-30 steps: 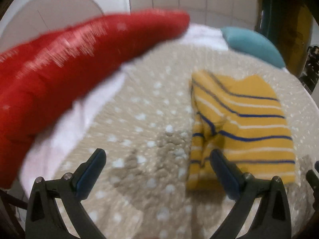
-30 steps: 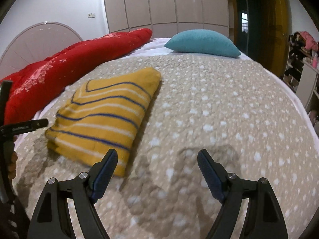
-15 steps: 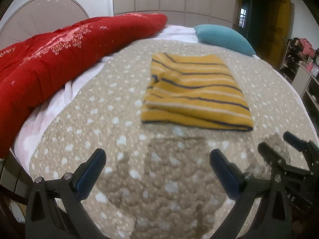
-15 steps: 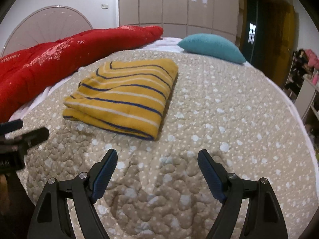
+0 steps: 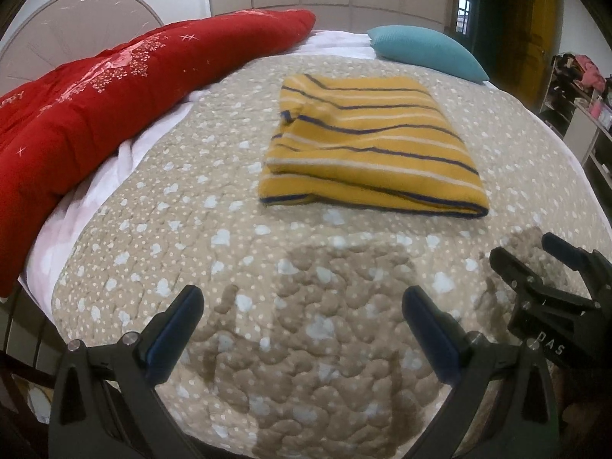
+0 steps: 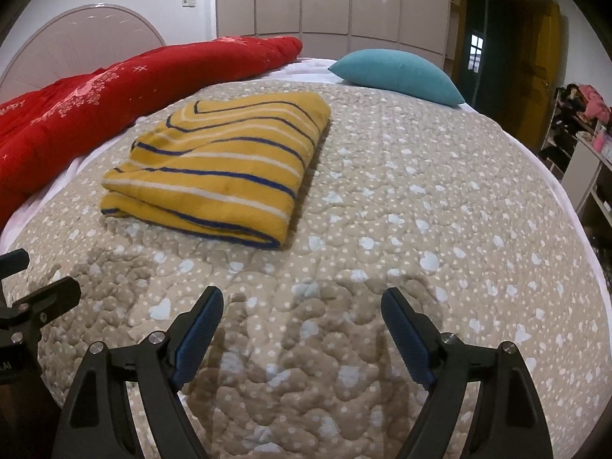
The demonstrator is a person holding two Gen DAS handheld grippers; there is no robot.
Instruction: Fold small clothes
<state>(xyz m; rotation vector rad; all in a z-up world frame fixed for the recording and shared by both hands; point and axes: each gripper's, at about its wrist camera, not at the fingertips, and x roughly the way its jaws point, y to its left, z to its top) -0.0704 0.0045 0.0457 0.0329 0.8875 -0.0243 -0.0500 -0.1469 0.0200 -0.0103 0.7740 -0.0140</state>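
Fuzzy knit striped garment point(image 5: 367, 145) on a puckered, quilted cloth bedspread point(image 5: 229, 267); matt black plastic left claw point(image 5: 302, 329).

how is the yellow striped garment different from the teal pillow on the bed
The yellow striped garment is folded flat; the teal pillow is plump and rounded. The garment has blue and white stripes; the pillow is one plain colour. The garment lies mid-bed, the pillow at the far edge. Both rest on the bed, untouched.
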